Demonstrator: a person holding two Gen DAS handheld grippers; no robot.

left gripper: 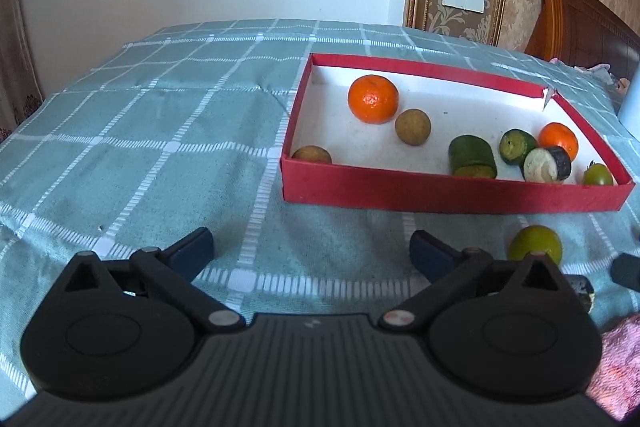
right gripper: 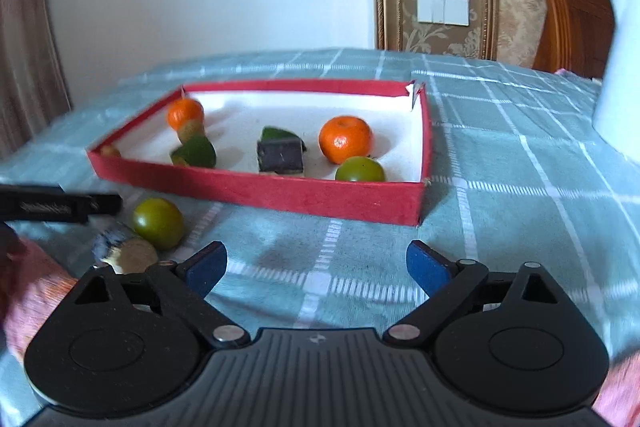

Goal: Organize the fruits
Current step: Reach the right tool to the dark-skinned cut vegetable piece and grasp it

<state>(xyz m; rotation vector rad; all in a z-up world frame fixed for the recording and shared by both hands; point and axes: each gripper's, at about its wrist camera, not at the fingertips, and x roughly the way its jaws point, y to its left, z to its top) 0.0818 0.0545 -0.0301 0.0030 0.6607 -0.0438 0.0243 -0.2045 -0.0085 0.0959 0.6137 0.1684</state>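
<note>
Both grippers hang over the checked cloth [left gripper: 140,131] with fingers spread wide, holding nothing. Left gripper [left gripper: 311,250] faces bare cloth; to its right sits the red box [left gripper: 440,193] with two oranges, brown fruits and green pieces inside. A green fruit [left gripper: 535,243] lies outside, near the box's front wall. Right gripper [right gripper: 316,265] hovers before the box; that fruit [right gripper: 158,222] sits to its left.

Your left gripper [left gripper: 311,251] is hovering with its fingers [left gripper: 192,251] spread wide over the checked bedspread [left gripper: 140,131], holding nothing. Ahead and to the right, the red box [left gripper: 440,193] is sitting on the bed, holding two oranges, brown fruits and cut green pieces. A green fruit [left gripper: 535,243] is lying outside, just before its near wall
</note>
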